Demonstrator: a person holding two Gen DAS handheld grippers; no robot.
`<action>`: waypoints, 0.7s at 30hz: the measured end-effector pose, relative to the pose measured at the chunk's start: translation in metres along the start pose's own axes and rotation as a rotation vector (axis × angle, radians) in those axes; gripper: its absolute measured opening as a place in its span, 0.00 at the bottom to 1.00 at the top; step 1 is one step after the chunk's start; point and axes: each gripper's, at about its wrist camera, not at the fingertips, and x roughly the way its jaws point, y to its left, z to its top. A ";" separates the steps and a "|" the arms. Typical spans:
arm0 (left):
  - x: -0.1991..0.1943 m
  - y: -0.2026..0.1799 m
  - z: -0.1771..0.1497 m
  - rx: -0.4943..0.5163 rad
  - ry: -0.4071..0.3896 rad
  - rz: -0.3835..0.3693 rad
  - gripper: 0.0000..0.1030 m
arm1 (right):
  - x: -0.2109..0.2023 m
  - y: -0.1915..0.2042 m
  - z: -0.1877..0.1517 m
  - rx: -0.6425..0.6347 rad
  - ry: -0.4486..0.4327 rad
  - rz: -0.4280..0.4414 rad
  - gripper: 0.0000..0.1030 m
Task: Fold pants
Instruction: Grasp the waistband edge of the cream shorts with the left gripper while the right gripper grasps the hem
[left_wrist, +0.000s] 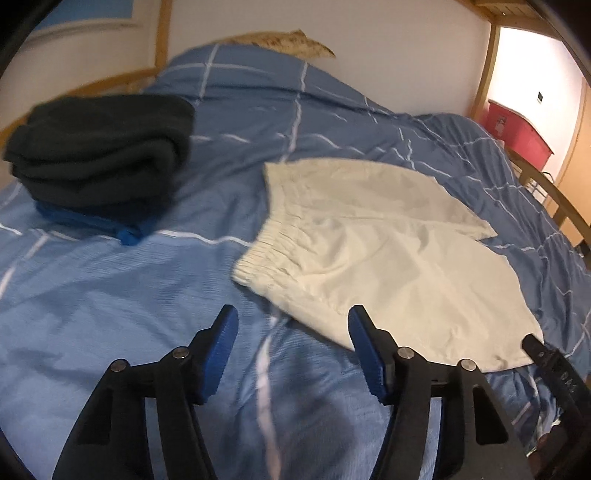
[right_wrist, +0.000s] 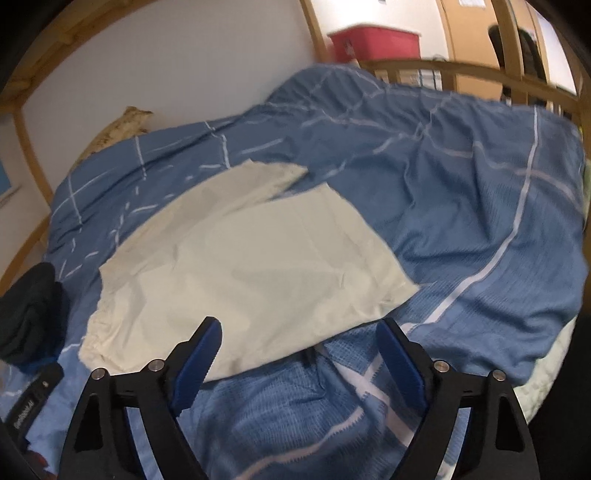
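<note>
- We see the left gripper (left_wrist: 291, 325) open, holding nothing, above the blue blanket (left_wrist: 110, 295).
- The right gripper (right_wrist: 299, 332) is open and empty too.
- The cream pants (left_wrist: 369, 240) lie flat on the blanket, waistband (left_wrist: 266, 254) toward the dark folded clothes (left_wrist: 99, 147), legs pointing away.

— Where does the left wrist view sit?
— Low over the blue duvet (left_wrist: 110, 295), tilted downward, near the cream shorts (left_wrist: 369, 251) by their waistband; dark folded stack (left_wrist: 99, 147) on its left.
— And the right?
— Equally close and tilted, facing the leg end; both share shorts (right_wrist: 240, 266), duvet (right_wrist: 480, 221), red box (right_wrist: 373, 40).
</note>
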 end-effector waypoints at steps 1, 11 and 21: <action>0.006 -0.001 0.001 0.001 0.010 -0.007 0.58 | 0.006 0.000 0.000 0.007 0.008 -0.006 0.79; 0.053 0.003 0.007 -0.002 0.086 -0.038 0.43 | 0.031 0.003 0.000 -0.024 0.043 -0.035 0.65; 0.048 -0.005 0.005 0.036 0.044 -0.004 0.09 | 0.029 -0.004 0.012 -0.048 0.005 -0.040 0.18</action>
